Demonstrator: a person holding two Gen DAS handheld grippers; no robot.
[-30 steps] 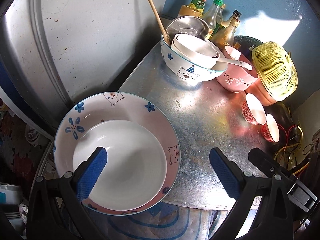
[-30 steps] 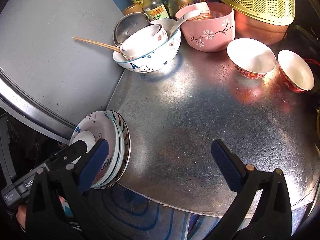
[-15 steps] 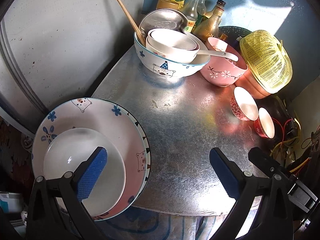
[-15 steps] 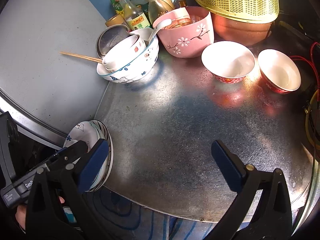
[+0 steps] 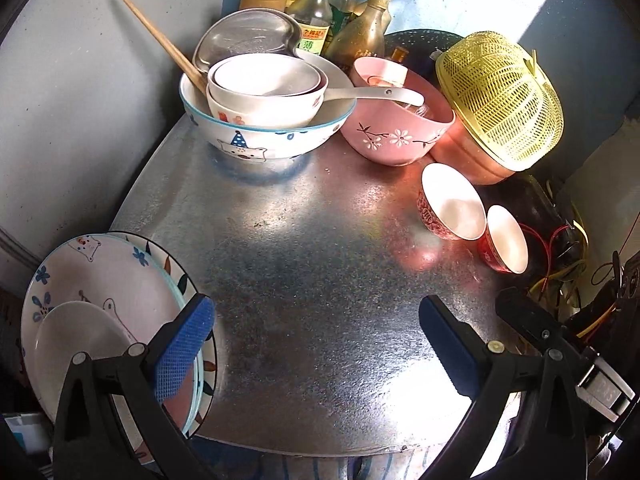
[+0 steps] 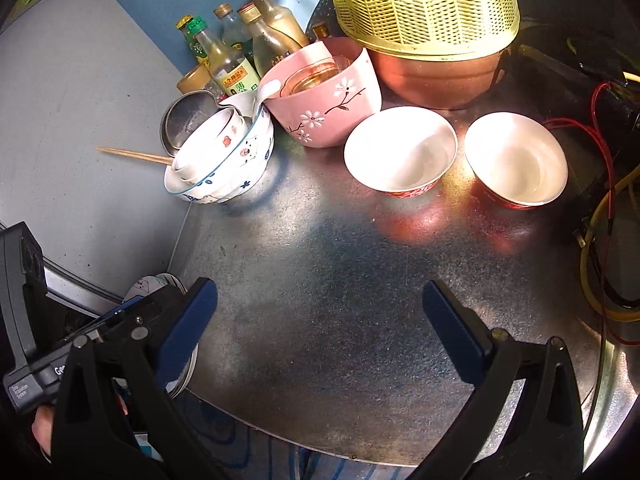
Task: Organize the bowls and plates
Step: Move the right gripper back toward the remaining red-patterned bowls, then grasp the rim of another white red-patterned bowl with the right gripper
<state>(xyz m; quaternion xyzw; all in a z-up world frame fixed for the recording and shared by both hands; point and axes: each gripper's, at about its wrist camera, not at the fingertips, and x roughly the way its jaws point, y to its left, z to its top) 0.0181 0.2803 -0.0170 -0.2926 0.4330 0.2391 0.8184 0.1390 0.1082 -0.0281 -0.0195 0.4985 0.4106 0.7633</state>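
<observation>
A stack of plates (image 5: pixel 108 280) with bear and flower prints stands on edge at the table's left rim, a small white plate (image 5: pixel 76 344) in front. My left gripper (image 5: pixel 316 344) is open, its left finger beside the stack. My right gripper (image 6: pixel 320 328) is open over the bare metal table (image 6: pixel 340 280). Two red-and-white bowls (image 6: pixel 400 152) (image 6: pixel 516 160) sit ahead of it. A bear-print bowl (image 5: pixel 264 136) holds smaller white bowls, a spoon and a chopstick. A pink flower bowl (image 5: pixel 396 128) stands beside it.
Sauce bottles (image 5: pixel 320 12) and a steel dish (image 5: pixel 248 36) stand at the back by the wall. A yellow mesh basket (image 5: pixel 500 100) covers a copper-coloured bowl at back right. Red and yellow wires (image 6: pixel 604 200) lie along the right edge.
Both views have moved to the right over the table. The plate stack has slid to the left of the left view and now looks more on edge. Both grippers stay open.
</observation>
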